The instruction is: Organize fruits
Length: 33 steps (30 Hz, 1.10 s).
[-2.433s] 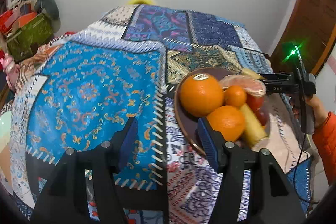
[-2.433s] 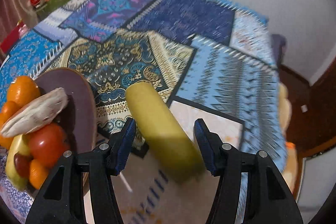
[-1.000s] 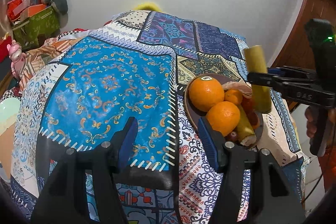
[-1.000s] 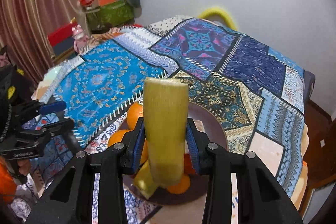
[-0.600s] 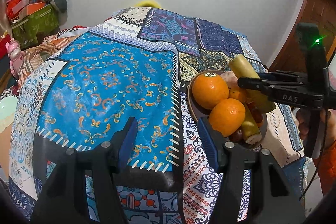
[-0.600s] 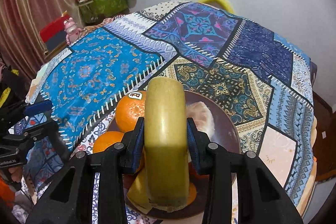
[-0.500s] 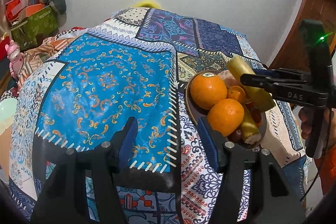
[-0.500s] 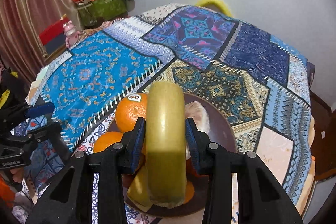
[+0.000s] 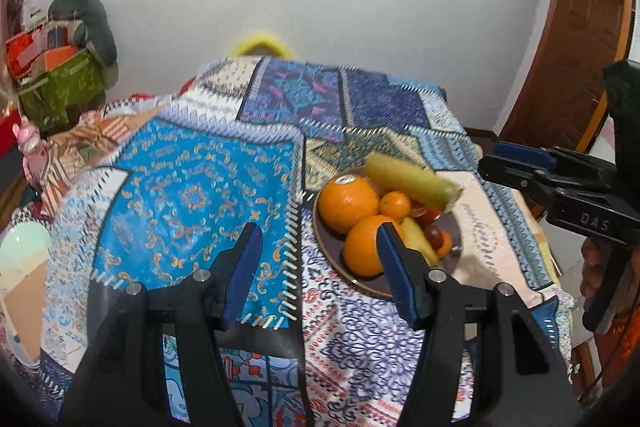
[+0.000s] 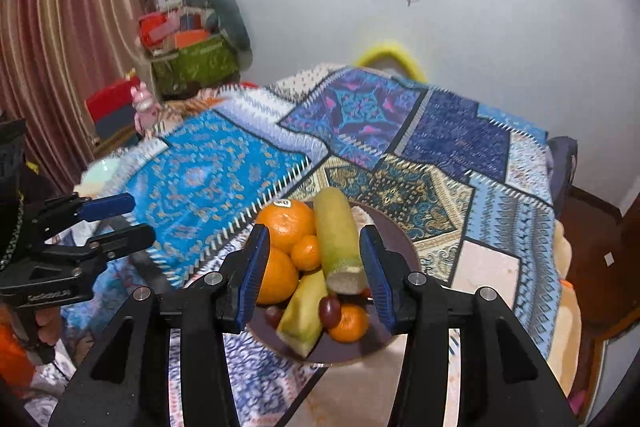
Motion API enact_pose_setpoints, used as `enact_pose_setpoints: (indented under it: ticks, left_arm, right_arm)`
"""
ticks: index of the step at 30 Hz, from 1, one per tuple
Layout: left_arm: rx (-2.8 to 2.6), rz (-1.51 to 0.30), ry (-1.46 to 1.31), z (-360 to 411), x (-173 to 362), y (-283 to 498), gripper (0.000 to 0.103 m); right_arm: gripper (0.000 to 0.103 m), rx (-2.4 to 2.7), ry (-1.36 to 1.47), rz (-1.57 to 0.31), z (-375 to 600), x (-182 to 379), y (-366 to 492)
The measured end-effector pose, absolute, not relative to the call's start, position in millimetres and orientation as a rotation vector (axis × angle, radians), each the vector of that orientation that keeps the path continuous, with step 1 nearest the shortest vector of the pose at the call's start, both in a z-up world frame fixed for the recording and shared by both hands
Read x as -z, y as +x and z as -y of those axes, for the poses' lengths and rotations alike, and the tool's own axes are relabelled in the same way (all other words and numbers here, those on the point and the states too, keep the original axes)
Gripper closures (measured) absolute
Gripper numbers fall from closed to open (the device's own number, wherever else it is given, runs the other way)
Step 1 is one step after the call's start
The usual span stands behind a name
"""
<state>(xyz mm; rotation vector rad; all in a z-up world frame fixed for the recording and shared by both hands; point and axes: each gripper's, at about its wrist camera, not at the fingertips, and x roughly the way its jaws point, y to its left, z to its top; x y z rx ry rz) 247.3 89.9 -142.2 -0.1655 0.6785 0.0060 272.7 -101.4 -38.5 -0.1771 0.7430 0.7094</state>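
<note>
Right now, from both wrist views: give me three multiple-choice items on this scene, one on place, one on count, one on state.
1. Where does the long yellow-green banana piece lie?
A. on the fruit pile in the round brown plate
B. on the quilt
C. in the left claw

2. How many large oranges are on the plate?
A. one
B. two
C. four

3. The right claw is:
A. shut on the banana
B. open
C. out of view

A: it rests across the fruit. B: the stickered large orange and the plain large orange. B: its blue pads stand apart, free of the banana.
</note>
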Motion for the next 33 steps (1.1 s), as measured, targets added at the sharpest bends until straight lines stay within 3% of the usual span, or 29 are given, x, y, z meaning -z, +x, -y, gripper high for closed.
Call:
enact_pose_setpoints:
  ticks: [5, 18, 22, 25, 29, 31, 33]
  left_arm:
    - [0.009, -0.592, -0.130, -73.1, 104.7, 219.9, 0.044]
    - [0.023, -0.311, -0.034, -29.0, 5.7, 118.9, 0.044]
    - [0.025, -0.251, -0.026, -19.9, -10.4, 93.7, 0.037]
    - [0.020, -0.212, -0.016, -12.7, -18.1, 78.6, 0.031]
    - [0.029, -0.206, -0.017, -8.0, -21.3, 70.8, 0.029]
    - [0.023, -0.203, -0.020, -7.4, -21.0, 68.0, 0.013]
    - [0.017, -0.194, -0.025, -7.1, -20.1, 65.7, 0.009]
  right_arm:
    - [0.052, -0.652, -0.135, -0.631, 125.8, 1.8, 238.0]
    - [0.048, -0.556, 0.009, -0.363, 175.6, -79.6, 136.0]
    - [0.047, -0.536, 0.016, -0.300, 179.7, -93.7, 111.2]
    - [0.033, -0.525, 0.033, -0.263, 182.3, -99.0, 99.6]
    - [0.026, -0.505, 0.036, -0.236, 181.5, -99.7, 91.8]
    - [0.017, -0.495, 0.035, -0.231, 180.4, -99.7, 89.8]
    - [0.013, -0.475, 0.029, -0.218, 180.3, -99.8, 84.9]
